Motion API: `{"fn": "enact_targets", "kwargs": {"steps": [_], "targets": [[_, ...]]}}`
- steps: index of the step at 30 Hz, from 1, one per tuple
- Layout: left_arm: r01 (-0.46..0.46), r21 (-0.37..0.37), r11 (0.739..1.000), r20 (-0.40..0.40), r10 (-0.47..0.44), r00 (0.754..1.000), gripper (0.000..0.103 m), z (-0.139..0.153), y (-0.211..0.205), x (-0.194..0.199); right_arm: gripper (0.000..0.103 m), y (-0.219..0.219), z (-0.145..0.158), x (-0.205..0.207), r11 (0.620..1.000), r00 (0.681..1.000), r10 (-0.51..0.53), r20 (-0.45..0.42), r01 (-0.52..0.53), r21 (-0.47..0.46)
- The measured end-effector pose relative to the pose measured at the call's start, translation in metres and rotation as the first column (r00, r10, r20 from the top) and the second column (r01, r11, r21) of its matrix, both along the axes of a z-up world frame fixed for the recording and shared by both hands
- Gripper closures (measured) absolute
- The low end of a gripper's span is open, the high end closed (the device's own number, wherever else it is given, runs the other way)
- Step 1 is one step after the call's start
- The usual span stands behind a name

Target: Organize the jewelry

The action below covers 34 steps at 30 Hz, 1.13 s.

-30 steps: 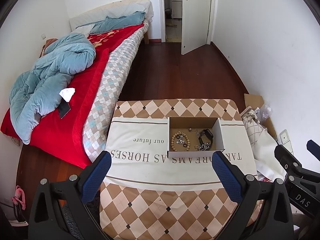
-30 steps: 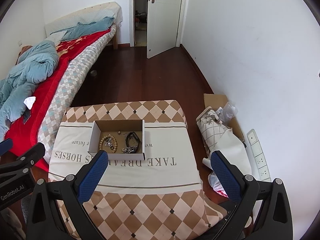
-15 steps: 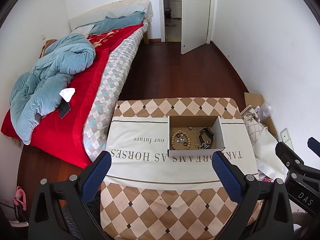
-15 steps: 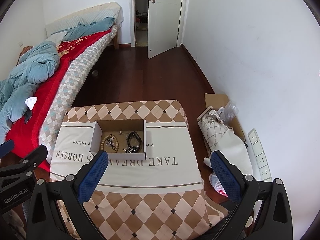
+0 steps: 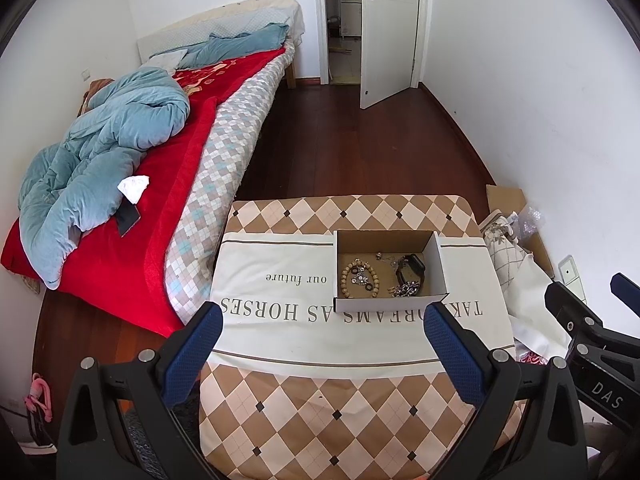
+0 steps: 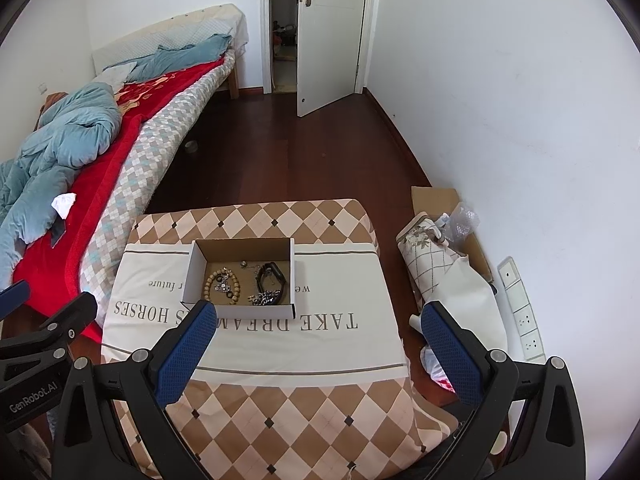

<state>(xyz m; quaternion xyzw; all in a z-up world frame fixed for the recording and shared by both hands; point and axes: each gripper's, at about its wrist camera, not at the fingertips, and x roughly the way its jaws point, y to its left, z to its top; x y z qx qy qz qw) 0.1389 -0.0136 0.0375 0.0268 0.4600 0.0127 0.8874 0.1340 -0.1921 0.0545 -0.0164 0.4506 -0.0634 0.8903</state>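
Two hand-held grippers hover side by side above a small table, both spread wide with nothing between their blue-padded fingers. The left gripper point(image 5: 322, 326) hangs over the near half of the table; the right gripper point(image 6: 320, 324) sits just beside it, to its right, its black frame showing at the right edge of the left wrist view.

The table is covered by a diamond-patterned cloth point(image 5: 320, 408) in tan and cream, crossed by a wide cream band printed with large dark letters. On that band, toward the far right part of the table, stands an open cardboard box point(image 5: 386, 272) with white outer walls and a brown inside.

The jewelry lies on the box floor. A wooden bead bracelet point(image 5: 357, 278) rests on the left side, circling a few small dark and silver pieces. On the right side lies a dark watch point(image 5: 412, 267) with its strap curved, and a tangle of silver chain point(image 5: 404, 290) sits just near it, against the near wall. A tiny silver piece lies near the far wall; its kind is too small to tell.

To the left of the table is a bed with a red blanket point(image 5: 160, 208) and a crumpled blue quilt point(image 5: 100, 156). Beyond the dark wooden floor, a white door point(image 5: 386, 28) stands ajar. On the floor to the right, by the white wall, lie a patterned fabric bundle point(image 6: 432, 256) and flattened cardboard.
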Motion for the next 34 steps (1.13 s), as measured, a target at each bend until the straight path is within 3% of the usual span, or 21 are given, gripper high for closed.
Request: {"fn": "enact_targets", "kwargs": {"steps": [34], "targets": [[0.013,-0.010,1.000,0.012,-0.013,1.000,0.001,0.0069,-0.0038,-0.0025,0.000,0.0029,0.0004,0.0001,1.000,1.000,0.003,0.001,-0.003,0.005]]}}
